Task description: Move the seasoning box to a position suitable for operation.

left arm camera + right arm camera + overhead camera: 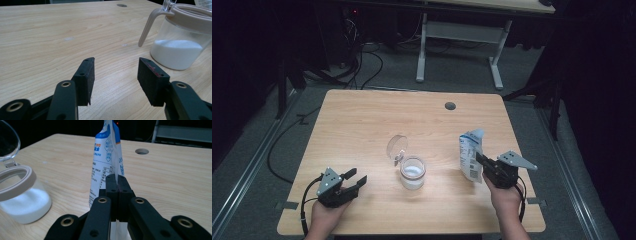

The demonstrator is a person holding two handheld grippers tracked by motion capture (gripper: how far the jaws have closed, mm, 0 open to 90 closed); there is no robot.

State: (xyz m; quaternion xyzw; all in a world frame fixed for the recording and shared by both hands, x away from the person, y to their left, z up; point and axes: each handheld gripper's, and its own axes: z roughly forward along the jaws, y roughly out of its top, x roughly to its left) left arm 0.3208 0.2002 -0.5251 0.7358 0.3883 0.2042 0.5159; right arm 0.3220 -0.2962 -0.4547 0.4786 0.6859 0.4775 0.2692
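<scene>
A clear jar [413, 172] holding white powder stands near the table's middle front, its hinged lid [396, 147] flipped open behind it. The jar [180, 47] appears ahead and to the right of my left gripper [116, 72], which rests open with nothing between its pads. At the front left of the table lies that left gripper [357, 178], well apart from the jar. A white and blue pouch [472, 155] stands upright at the right, and my right gripper [480, 161] is shut on its edge. In the right gripper view the pouch [105, 162] rises from the pads, with the jar [23, 195] at the left.
The wooden table [362, 120] has a round cable hole [450, 106] near its far edge. Beyond it stand a white desk frame [459, 45] and cables on the grey floor. Dark space surrounds the table on both sides.
</scene>
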